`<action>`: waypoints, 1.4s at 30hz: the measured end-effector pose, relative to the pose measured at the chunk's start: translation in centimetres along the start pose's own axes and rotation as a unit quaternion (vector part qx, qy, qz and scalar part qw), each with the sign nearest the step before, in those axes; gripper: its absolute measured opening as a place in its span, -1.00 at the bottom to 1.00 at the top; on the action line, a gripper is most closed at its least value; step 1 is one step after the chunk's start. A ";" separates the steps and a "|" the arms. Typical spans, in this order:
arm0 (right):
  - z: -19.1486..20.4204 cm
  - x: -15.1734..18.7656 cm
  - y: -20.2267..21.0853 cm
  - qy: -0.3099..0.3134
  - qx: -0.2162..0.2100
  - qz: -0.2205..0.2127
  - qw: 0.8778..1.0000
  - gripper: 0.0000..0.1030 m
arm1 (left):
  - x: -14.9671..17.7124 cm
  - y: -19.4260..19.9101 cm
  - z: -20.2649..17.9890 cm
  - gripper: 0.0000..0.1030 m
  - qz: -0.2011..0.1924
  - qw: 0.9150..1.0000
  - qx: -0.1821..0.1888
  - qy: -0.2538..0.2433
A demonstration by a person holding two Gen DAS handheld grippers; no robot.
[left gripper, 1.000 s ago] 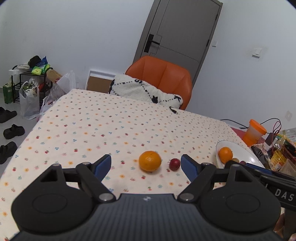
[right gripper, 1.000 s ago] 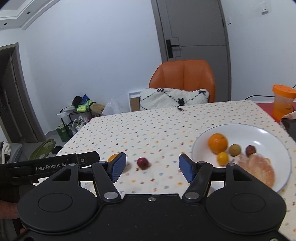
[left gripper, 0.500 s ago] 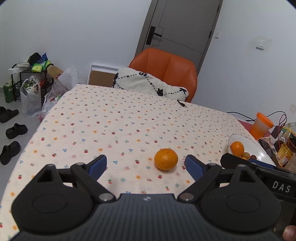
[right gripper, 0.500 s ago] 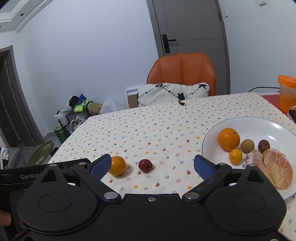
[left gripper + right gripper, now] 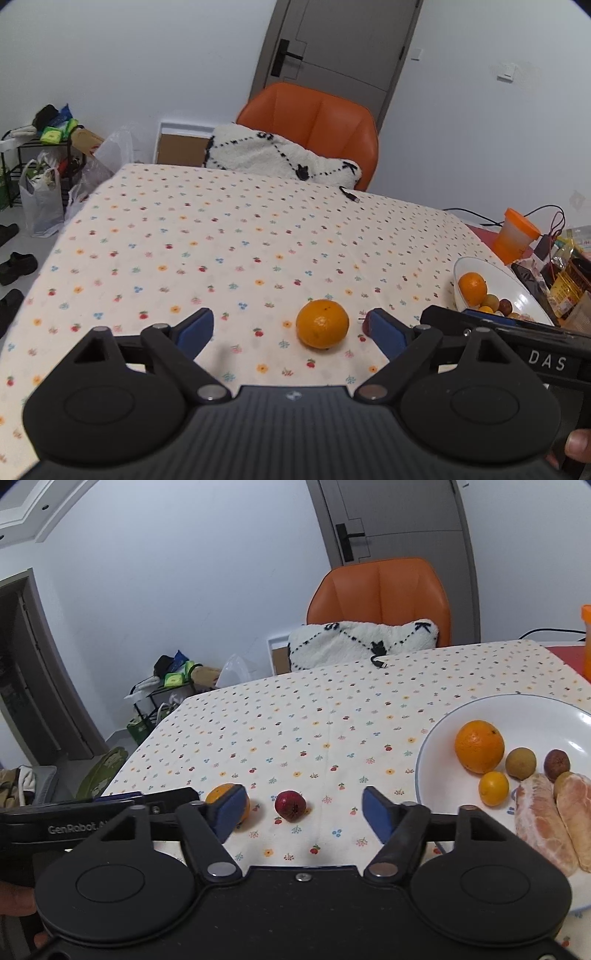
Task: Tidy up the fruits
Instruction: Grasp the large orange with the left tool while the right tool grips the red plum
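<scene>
A: Table (image 5: pixel 229 236) first. White plate (image 5: pixel 524 716) is cut off at the right edge of the right wrist view; in the left view it's a sliver at right.

B: Left gripper (image 5: pixel 291 330)?

A: Jaws spread wide, empty, orange (image 5: pixel 322 324) on the cloth between them, lower centre.

B: Right gripper (image 5: pixel 301 806)?

A: Also wide apart, empty. Its left pad (image 5: pixel 231 810) half hides the orange. Small red fruit (image 5: pixel 290 805) shows whole here; in the left view it's nearly hidden behind a blue pad.

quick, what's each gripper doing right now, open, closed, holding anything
Left gripper: open, holding nothing; the orange lies on the table between its fingers.
Right gripper: open, holding nothing; the small red fruit lies ahead between its fingers.
</scene>
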State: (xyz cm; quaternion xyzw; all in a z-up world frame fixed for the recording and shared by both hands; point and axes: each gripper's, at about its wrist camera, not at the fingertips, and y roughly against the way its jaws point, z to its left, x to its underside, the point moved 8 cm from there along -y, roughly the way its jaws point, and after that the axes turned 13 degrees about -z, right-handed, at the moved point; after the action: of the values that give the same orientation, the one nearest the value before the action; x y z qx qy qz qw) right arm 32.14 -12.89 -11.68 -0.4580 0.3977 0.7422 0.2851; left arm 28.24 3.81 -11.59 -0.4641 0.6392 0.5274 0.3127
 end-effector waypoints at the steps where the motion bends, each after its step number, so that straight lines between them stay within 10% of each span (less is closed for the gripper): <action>1: 0.0 0.0 -0.2 0.000 -0.003 0.003 1.000 0.15 | 0.1 -0.3 -0.1 0.70 0.002 1.000 0.003 0.000; 15: -0.9 0.5 -1.8 0.001 -0.010 0.027 1.000 -0.01 | 1.8 -3.2 -1.8 -0.31 0.027 0.999 0.032 0.007; 42: 2.2 2.3 -5.5 0.040 -0.014 0.052 0.998 -0.08 | 0.1 -0.2 3.1 -0.32 -0.002 0.999 -0.027 0.025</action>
State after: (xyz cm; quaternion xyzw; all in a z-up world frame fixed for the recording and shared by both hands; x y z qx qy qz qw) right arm 34.50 -8.04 -15.00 -0.4706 0.4212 0.7424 0.2235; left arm 28.14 6.77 -12.58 -0.4865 0.6312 0.5325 0.2851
